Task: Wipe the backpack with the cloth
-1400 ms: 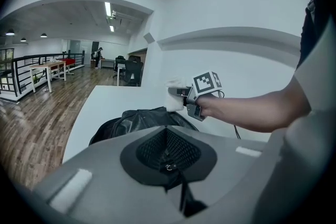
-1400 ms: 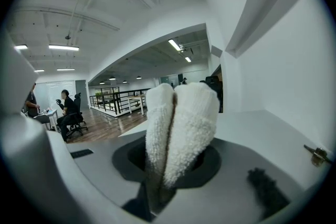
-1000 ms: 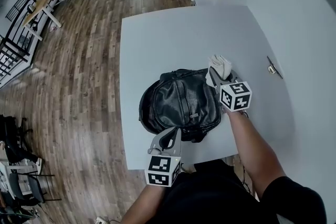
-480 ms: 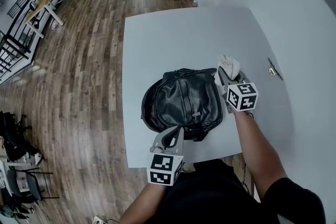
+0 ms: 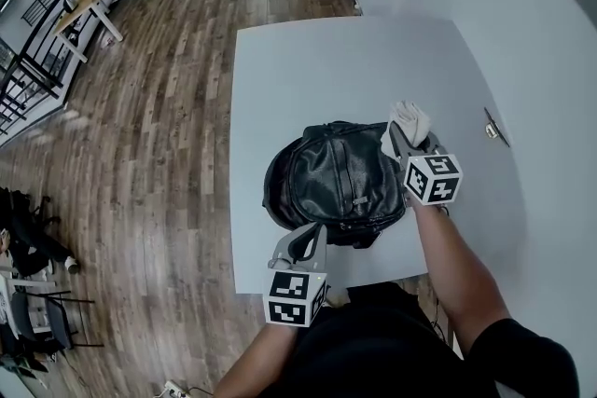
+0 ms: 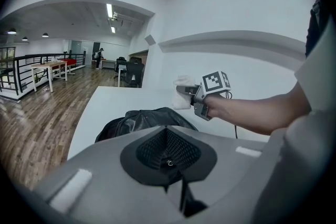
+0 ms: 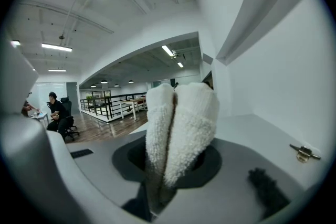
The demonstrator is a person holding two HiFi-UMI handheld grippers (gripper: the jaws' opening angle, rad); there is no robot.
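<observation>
Black backpack (image 5: 336, 184), one; cloth (image 5: 409, 118), one, probably folded, in right gripper (image 5: 397, 141).

1. The head view looks steeply down from above the near edge of the table (image 5: 308, 70). It takes in the whole top, the backpack (image 5: 336, 182), the left gripper (image 5: 312, 236) and the right gripper (image 5: 396, 137).
2. The left gripper view sits low at that near edge and faces across the backpack to the right gripper. It shares both with the head view.
3. The right gripper view faces along the table toward the open office, with the cloth (image 7: 181, 123) very close and filling its middle. The small metal fitting (image 7: 304, 152) at its right is probably the one the head view shows by the wall.
</observation>
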